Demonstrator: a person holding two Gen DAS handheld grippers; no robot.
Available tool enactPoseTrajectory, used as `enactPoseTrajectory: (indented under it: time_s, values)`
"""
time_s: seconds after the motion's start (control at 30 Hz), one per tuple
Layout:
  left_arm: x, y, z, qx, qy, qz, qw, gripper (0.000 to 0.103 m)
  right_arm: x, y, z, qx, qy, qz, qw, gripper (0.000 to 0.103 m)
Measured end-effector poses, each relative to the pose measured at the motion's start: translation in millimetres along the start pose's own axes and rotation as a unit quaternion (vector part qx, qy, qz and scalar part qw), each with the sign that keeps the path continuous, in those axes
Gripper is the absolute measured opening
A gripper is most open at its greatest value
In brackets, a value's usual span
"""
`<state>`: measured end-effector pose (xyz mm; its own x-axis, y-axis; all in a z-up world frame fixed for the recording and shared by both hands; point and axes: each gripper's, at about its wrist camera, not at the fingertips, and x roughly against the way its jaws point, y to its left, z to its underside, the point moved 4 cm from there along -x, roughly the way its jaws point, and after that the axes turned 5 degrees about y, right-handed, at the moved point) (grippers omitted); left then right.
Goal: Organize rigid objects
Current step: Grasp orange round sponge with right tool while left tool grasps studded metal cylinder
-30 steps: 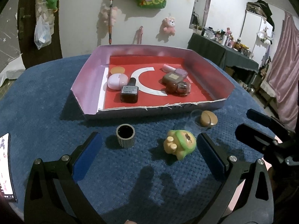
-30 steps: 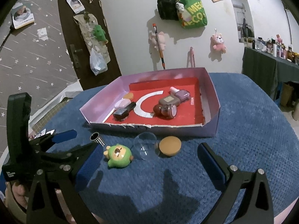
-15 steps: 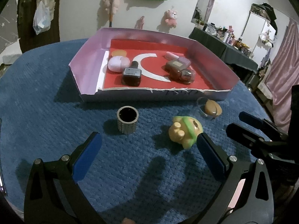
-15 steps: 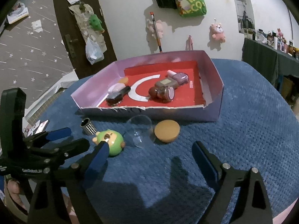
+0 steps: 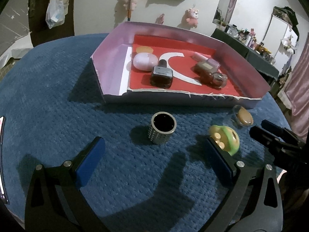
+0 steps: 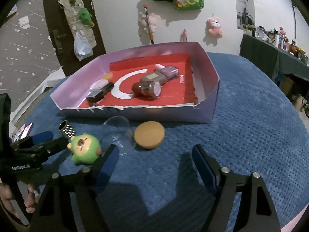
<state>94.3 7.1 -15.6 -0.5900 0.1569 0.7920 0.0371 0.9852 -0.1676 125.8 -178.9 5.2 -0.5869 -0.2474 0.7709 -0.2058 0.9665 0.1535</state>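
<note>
Closest to the left wrist camera, the left gripper (image 5: 154, 152) stands wide apart and empty over the blue bench (image 5: 58, 119), and its right finger (image 5: 218, 158) is just beside the green bear toy (image 5: 225, 139). Between the fingers, a little farther, the studded metal cup (image 5: 162, 128) stands upright. On the right wrist view the right gripper (image 6: 155, 159) is also wide and holds nothing; just beyond it lie the round tan lid (image 6: 149, 134) and the clear glass bowl (image 6: 117, 128), which is tilted on its side, close to each other. Behind them is the pink box (image 6: 209, 77) with red floor; inside lie a dark bottle (image 5: 161, 75), a pale oval case (image 5: 145, 61) and brown and purple bottles (image 6: 154, 81).
</note>
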Motion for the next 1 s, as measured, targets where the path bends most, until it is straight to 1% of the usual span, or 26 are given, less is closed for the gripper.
enactPoseTrajectory:
  time_s: [0.2,0.33,0.4,0.47,0.5,0.53,0.6,0.63,0.67,0.7,0.77,0.8,0.83,1.0]
  values:
    - [-5,0,-4,0.000,0.001,0.003,1.0000,0.099,-11,0,-7,0.005,0.014,0.014,1.000,0.075]
    - [-8,0,-7,-0.005,0.002,0.004,1.0000,0.090,-18,2,-10,0.009,0.019,0.019,1.000,0.073]
    - [-10,-1,-8,-0.009,0.001,0.001,1.0000,0.086,-22,2,-11,0.010,0.022,0.021,0.999,0.069]
    - [-10,-2,-9,-0.012,0.000,0.000,0.9999,0.080,-24,2,-13,0.010,0.021,0.024,0.999,0.067]
    - [-10,-3,-10,-0.013,-0.002,0.001,0.9999,0.076,-24,3,-14,0.010,0.021,0.024,0.999,0.064]
    - [-10,-4,-10,-0.014,-0.001,0.003,0.9999,0.069,-25,3,-15,0.011,0.020,0.024,0.999,0.062]
    - [-10,-6,-12,-0.017,-0.001,0.009,0.9998,0.063,-25,4,-16,0.013,0.021,0.020,1.000,0.054]
    - [-11,-8,-12,-0.019,0.000,0.013,0.9997,0.054,-25,5,-16,0.014,0.020,0.018,1.000,0.051]
    - [-11,-10,-12,-0.022,0.001,0.015,0.9996,0.048,-26,6,-17,0.015,0.021,0.013,1.000,0.045]
    - [-11,-11,-12,-0.024,0.000,0.016,0.9996,0.047,-25,8,-17,0.016,0.021,0.009,1.000,0.040]
    - [-11,-14,-11,-0.028,0.003,0.023,0.9993,0.038,-25,10,-16,0.021,0.022,0.009,0.999,0.040]
    - [-11,-14,-12,-0.028,0.003,0.025,0.9993,0.037,-25,10,-16,0.023,0.023,0.010,0.999,0.040]
    - [-11,-14,-12,-0.028,0.003,0.026,0.9993,0.033,-25,11,-16,0.022,0.023,0.009,0.999,0.040]
    - [-7,-14,-11,-0.024,0.002,0.036,0.9991,0.028,-23,11,-14,0.014,0.022,0.003,1.000,0.040]
